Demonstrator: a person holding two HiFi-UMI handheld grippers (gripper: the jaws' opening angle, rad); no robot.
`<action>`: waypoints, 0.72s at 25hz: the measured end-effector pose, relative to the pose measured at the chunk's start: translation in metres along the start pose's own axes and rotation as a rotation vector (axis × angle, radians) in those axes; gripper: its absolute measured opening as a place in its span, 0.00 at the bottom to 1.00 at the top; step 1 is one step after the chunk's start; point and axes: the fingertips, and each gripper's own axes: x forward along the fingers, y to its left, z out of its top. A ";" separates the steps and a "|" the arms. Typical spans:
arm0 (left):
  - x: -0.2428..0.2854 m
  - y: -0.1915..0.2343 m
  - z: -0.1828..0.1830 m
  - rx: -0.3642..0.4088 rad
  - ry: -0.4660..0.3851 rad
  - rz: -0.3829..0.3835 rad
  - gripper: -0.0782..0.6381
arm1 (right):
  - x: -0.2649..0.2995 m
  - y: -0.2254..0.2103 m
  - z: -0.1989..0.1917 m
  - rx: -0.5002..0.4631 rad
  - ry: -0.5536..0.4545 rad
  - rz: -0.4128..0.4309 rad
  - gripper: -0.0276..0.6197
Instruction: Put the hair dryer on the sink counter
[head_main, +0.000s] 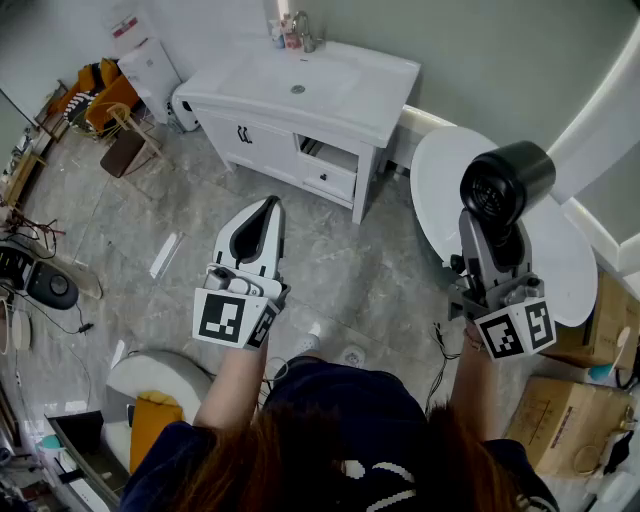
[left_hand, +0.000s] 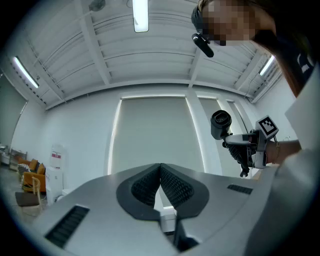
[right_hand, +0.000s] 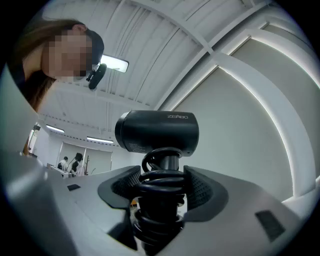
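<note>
A black hair dryer (head_main: 505, 182) stands upright in my right gripper (head_main: 492, 240), whose jaws are shut on its handle with the black cord wound round it (right_hand: 161, 197). The dryer's barrel (right_hand: 157, 131) sits just above the pads. My left gripper (head_main: 262, 222) is held up at the left, shut and empty, its ribbed pads (left_hand: 172, 184) meeting at the tips. The white sink counter (head_main: 345, 95) with its basin lies ahead, at the top middle of the head view. The hair dryer (left_hand: 221, 122) also shows in the left gripper view, at the right.
Bottles (head_main: 288, 32) stand at the counter's back edge by the tap. One drawer (head_main: 330, 172) of the cabinet is open. A round white table (head_main: 440, 185) is on the right, cardboard boxes (head_main: 565, 425) beyond it. Chairs and clutter (head_main: 110, 100) fill the left.
</note>
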 end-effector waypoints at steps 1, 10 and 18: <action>-0.001 0.000 0.000 0.000 0.002 0.004 0.13 | -0.002 0.000 0.002 0.008 -0.001 0.004 0.48; -0.006 0.006 -0.002 0.013 0.029 0.041 0.13 | -0.004 -0.007 0.007 0.009 0.001 0.010 0.48; 0.040 0.049 -0.021 -0.004 0.038 0.056 0.13 | 0.052 -0.023 -0.013 0.009 0.024 0.012 0.48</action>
